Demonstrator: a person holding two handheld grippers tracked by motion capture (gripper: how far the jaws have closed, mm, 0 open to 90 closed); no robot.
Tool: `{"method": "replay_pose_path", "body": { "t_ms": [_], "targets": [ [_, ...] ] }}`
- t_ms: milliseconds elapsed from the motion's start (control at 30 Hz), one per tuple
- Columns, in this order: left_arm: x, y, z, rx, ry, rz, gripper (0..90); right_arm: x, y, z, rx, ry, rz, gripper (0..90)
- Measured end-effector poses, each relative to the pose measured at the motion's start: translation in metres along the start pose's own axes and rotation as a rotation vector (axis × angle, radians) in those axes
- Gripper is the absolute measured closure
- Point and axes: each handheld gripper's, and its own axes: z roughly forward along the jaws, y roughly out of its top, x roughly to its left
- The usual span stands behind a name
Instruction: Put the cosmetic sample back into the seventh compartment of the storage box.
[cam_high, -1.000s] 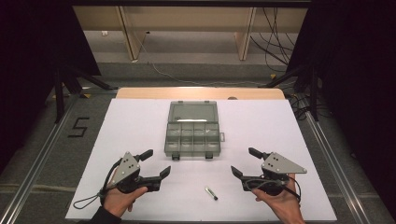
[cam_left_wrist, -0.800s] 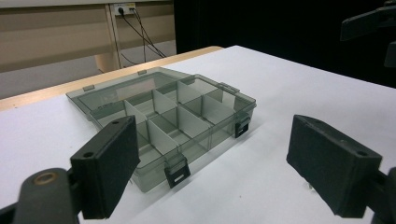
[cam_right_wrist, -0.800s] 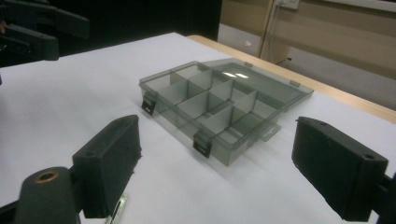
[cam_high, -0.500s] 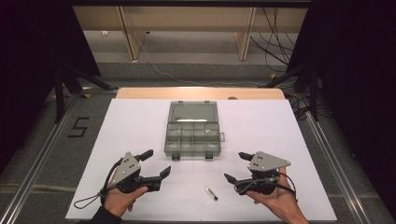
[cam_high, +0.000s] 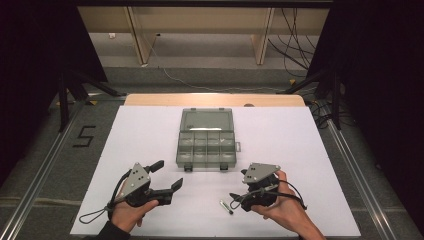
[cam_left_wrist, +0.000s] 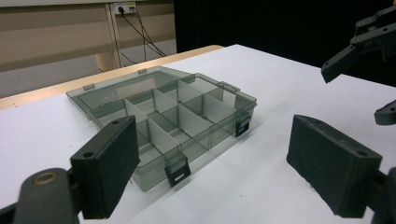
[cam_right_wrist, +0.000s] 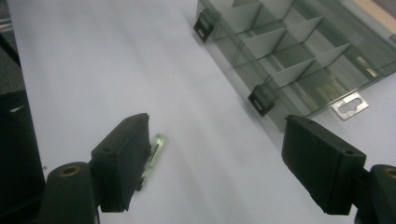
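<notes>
We have the compartment box (cam_high: 206, 138) standing open near the middle of the white table (cam_high: 300, 140), lid folded flat on its far side, so its divided cells are free to take something from above. That reads as the reason the small glass tube (cam_high: 226, 206) lies out on the bare sheet on the near side of the box: it looks to be the piece to pick up.

Our right gripper (cam_high: 239, 198) is low over the sheet near the box's near-right corner, jaws spread wide (nothing between them). In the right gripper view the tube (cam_right_wrist: 155, 152) lies just beside one jaw, partly hidden behind it, rather than centred in the gap.

Our left gripper (cam_high: 167, 176) waits near the box's near-left corner, jaws likewise apart and empty, aimed toward the box (cam_left_wrist: 168, 122).
</notes>
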Motion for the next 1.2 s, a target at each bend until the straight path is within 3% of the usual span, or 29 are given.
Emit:
{"method": "replay_pose_path", "body": {
  "t_ms": [233,400,633,1200],
  "targets": [
    [0.000,0.000,0.000,-0.001,-0.001,0.001,15.9,0.002,0.008,0.010,0.091,0.035,-0.005,25.9],
    [0.000,0.000,0.000,-0.002,-0.002,0.003,15.9,0.007,0.016,0.025,0.171,0.094,-0.052,27.1],
    [0.000,0.000,0.000,-0.002,-0.002,0.005,15.9,0.013,0.023,0.037,0.241,0.126,-0.085,28.8],
    [0.000,0.001,-0.001,-0.004,-0.003,0.005,15.9,0.018,0.020,0.059,0.365,0.190,-0.073,37.7]
  ]
}}
